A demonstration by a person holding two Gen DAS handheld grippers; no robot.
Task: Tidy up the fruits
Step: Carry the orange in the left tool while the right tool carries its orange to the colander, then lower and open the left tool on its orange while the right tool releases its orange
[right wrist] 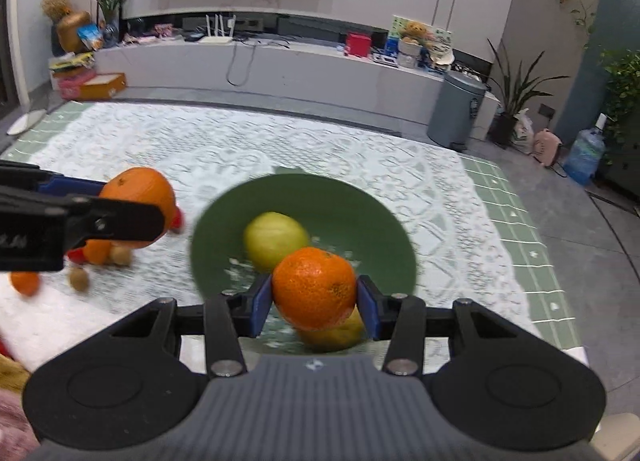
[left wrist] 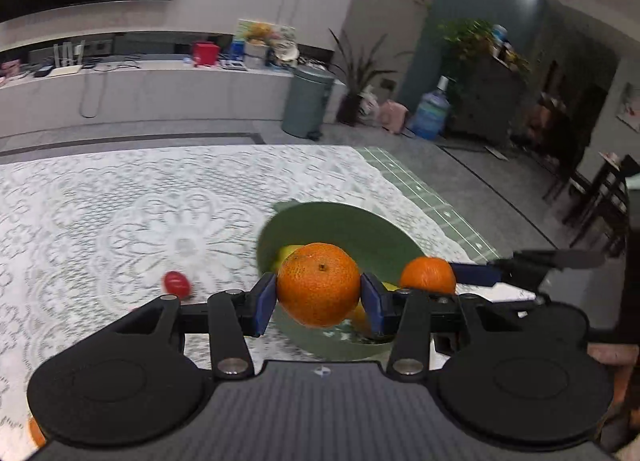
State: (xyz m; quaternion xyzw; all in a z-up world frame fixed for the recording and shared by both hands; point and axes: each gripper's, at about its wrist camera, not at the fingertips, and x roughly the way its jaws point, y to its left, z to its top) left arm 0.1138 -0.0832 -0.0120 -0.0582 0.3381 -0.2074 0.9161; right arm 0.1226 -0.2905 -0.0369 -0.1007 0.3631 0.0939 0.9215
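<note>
Orange on green: two mandarins ride in two handheld grippers above a lace-covered table, both closing in on the green bowl (right wrist: 360, 205).

L gripper (left wrist: 319, 297) is clamped on a mandarin (left wrist: 319, 284), blue pads pressing its sides at the widest part. R gripper (right wrist: 314, 299) grips a second mandarin (right wrist: 314, 287) the same way, hanging over the bowl's near rim. From the left wrist view, the R-held fruit shows at the bowl's right edge; from the right wrist view, the L-held one hangs left of the bowl, apart from it.

Handling, by judgement: light, round, soft-skinned fruit w/ a slightly waxy peel. Squeeze hard and it bruises; grip off-centre and it may roll out. Across the middle, as now, looks safest.

Already in the bowl: a yellow-green fruit (right wrist: 276, 239) and a yellow one (right wrist: 336, 335) partly hidden under the R-held mandarin. Both take up floor space, so dropped fruit could knock or bounce off them.

Loose on the cloth (right wrist: 280, 149) left of the bowl: a red fruit (left wrist: 176, 283), small orange ones (right wrist: 25, 283), brown kiwi-like pieces (right wrist: 79, 278), still to be gathered. The two grippers sit near each other at the bowl, so crowding is the main risk. Frames are motion-blurred.
</note>
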